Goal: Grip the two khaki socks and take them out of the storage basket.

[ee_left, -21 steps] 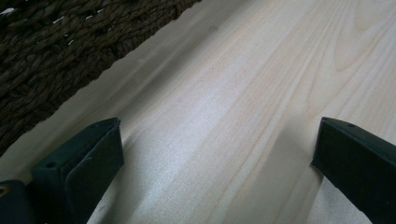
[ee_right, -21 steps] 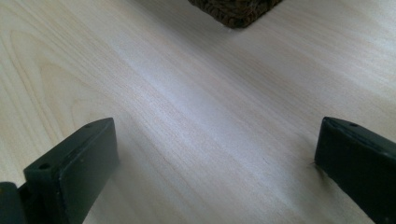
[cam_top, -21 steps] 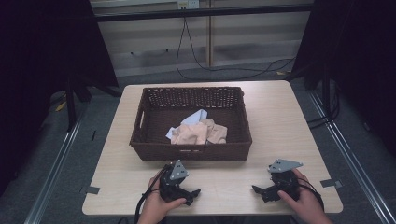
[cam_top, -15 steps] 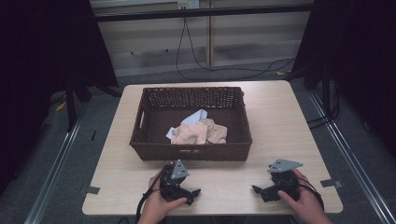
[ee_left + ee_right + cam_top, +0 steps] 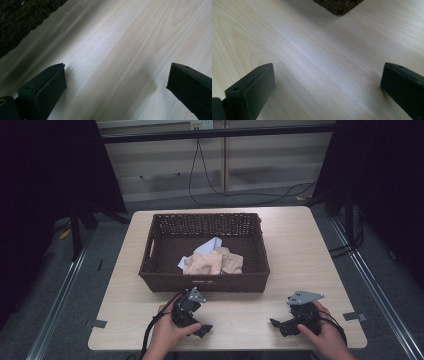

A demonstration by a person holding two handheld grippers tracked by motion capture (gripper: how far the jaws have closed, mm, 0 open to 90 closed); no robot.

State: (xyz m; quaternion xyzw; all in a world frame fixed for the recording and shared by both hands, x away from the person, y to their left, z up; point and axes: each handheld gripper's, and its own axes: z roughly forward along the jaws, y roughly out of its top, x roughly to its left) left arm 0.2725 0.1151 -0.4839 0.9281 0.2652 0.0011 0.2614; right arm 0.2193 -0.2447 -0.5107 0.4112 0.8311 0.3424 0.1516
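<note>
— Looking down: dark woven basket [image 5: 205,252], rectangular, mid-table, crumpled peach and white cloths [image 5: 212,260] inside?

— Yes. Left gripper [image 5: 196,325] and right gripper [image 5: 282,326] rest near it on pale grained wood [image 5: 120,50]; both gripper views show jaws wide apart, empty.

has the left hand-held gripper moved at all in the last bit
No. In the high view the left hand-held gripper sits at the same spot on the table, just in front of the basket's near wall, as before, jaws open.
</note>
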